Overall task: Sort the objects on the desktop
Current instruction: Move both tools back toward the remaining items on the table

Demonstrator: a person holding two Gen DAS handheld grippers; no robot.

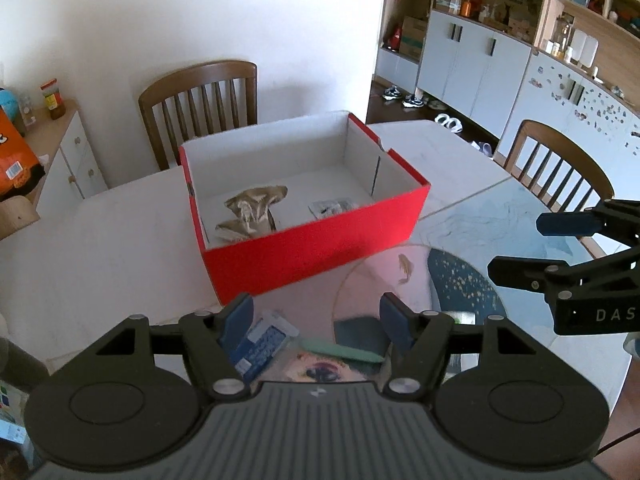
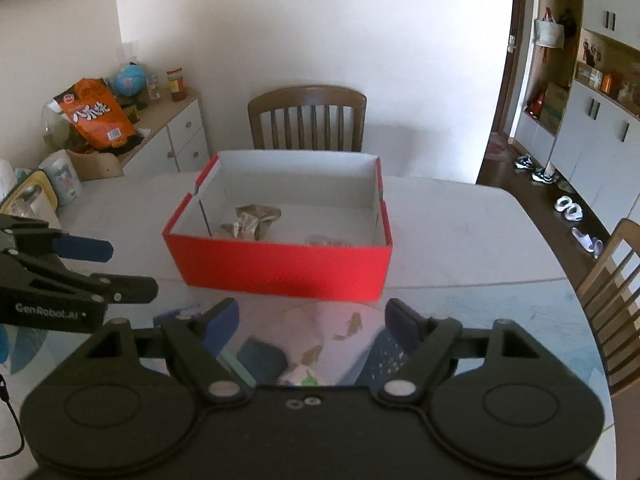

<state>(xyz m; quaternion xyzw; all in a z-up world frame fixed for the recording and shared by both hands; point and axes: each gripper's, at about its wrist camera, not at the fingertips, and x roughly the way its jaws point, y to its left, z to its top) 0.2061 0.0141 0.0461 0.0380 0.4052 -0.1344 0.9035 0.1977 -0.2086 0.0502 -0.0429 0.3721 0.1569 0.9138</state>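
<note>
— What's sitting on the bench (image 2: 460,236) around the red box (image 2: 280,268)?

— A wooden chair (image 2: 306,116) is standing behind it. A crumpled brownish wrapper (image 1: 252,210) and a small packet (image 1: 330,207) are lying inside.

— And the claws?

— The left claw (image 1: 316,320) is hanging with its jaws apart over a blue-and-white packet (image 1: 262,344) and a green strip (image 1: 344,351), gripping neither. The right claw (image 2: 312,322) is gaping too, nothing between its jaws. The things beneath both are blurring, half hidden by the claw bodies.
</note>
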